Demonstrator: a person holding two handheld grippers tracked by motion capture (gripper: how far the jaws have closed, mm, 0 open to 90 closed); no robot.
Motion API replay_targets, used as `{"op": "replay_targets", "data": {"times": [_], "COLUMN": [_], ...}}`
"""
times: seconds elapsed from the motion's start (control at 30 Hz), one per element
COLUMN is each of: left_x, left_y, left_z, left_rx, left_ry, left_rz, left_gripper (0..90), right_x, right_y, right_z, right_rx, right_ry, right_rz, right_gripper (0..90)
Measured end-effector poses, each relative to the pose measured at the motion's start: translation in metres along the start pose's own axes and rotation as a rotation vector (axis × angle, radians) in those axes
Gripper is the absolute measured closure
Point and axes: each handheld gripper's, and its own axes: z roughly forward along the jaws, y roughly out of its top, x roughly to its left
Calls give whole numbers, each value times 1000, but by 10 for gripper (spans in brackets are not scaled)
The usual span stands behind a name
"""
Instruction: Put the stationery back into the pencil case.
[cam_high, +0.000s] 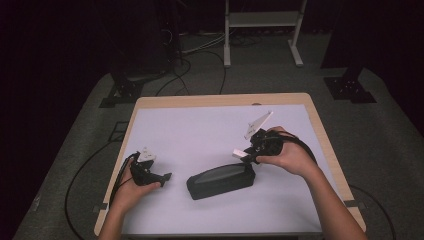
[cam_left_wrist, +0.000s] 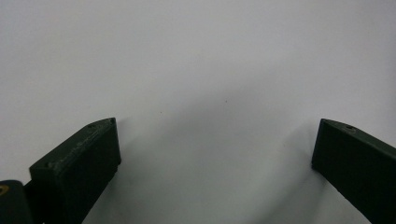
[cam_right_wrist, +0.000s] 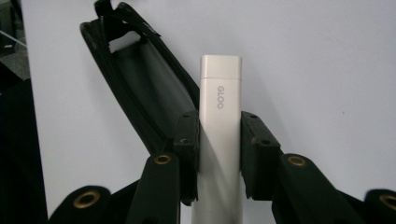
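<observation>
A black zip pouch (cam_high: 221, 181) lies near the front middle of the white table mat (cam_high: 200, 130), its top open; in the right gripper view the pouch (cam_right_wrist: 140, 93) shows its dark inside. My right gripper (cam_high: 247, 154) hovers just above the pouch's right end, shut on a slim white stick marked GLOO (cam_right_wrist: 220, 121), whose free end (cam_high: 239, 153) points left. Both pads press the stick's sides. My left gripper (cam_high: 165, 177) rests low at the front left, well clear of the pouch. Its jaws stand wide apart over bare mat, so the left gripper (cam_left_wrist: 215, 144) is open.
The wooden table edge (cam_high: 320, 130) frames the mat. Beyond the table stand a white metal rack (cam_high: 262, 20) and dark stand feet (cam_high: 350, 87) on grey carpet, with cables trailing on the floor. A black cable (cam_high: 122, 175) runs from the left gripper.
</observation>
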Motion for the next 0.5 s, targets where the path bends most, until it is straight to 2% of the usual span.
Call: {"op": "replay_targets", "data": {"times": [0.23, 0.5], "left_x": [0, 0], "left_y": [0, 0], "left_z": [0, 0], "left_rx": [0, 0], "left_ry": [0, 0], "left_rz": [0, 0], "left_gripper": [2, 2], "right_x": [5, 11], "right_y": [8, 16], "right_z": [5, 13], "right_rx": [13, 26], "right_ry": [25, 51], "right_rz": [-68, -109], "right_gripper": [695, 695]}}
